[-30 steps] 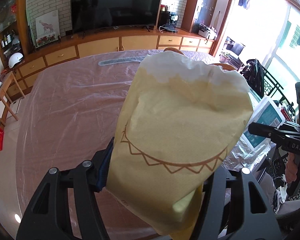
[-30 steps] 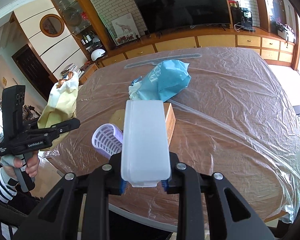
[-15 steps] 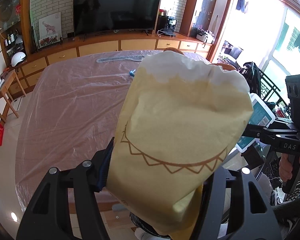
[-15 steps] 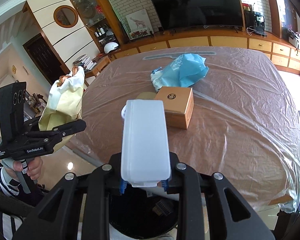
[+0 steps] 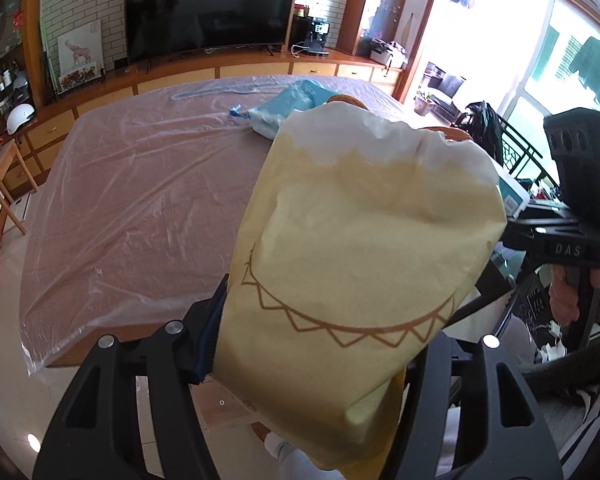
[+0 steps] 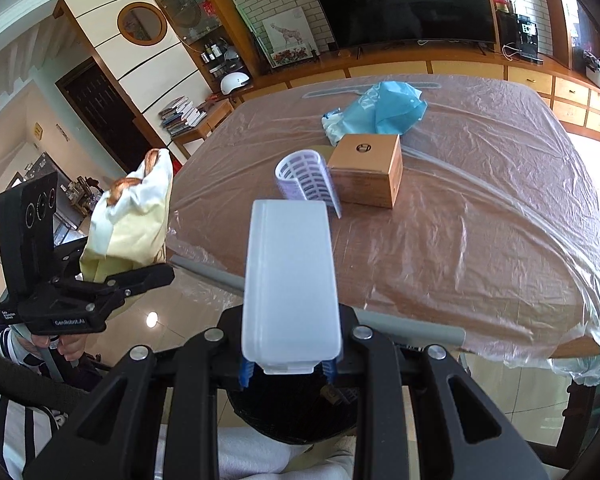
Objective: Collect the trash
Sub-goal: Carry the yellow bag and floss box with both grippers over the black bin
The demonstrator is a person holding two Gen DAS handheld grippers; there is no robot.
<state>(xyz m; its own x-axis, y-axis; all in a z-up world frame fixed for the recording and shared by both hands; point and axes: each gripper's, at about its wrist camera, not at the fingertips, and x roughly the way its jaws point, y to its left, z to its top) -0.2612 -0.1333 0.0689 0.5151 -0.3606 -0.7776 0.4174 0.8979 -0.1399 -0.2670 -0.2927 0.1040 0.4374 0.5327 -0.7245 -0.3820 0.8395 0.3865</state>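
Note:
My left gripper (image 5: 312,364) is shut on a yellow paper bag (image 5: 352,256) with bread showing at its top. It holds the bag in the air off the table's near edge; the bag also shows in the right wrist view (image 6: 130,216). My right gripper (image 6: 290,372) is shut on a white plastic box (image 6: 290,280) and holds it upright, off the near edge of the table, above a black bin (image 6: 300,420). On the table lie a blue plastic bag (image 6: 380,110), a wooden box (image 6: 368,168) and a lilac perforated roll (image 6: 306,178).
The table (image 6: 480,220) is covered with clear plastic film. A TV (image 6: 400,0) and low cabinets stand behind it. The right gripper's black body (image 5: 572,216) is close to the yellow bag's right side. The person's striped sleeve is at the lower edges.
Both grippers have drawn back from the table toward its near edge. The white box now hangs over the black bin. Both grips are unchanged.

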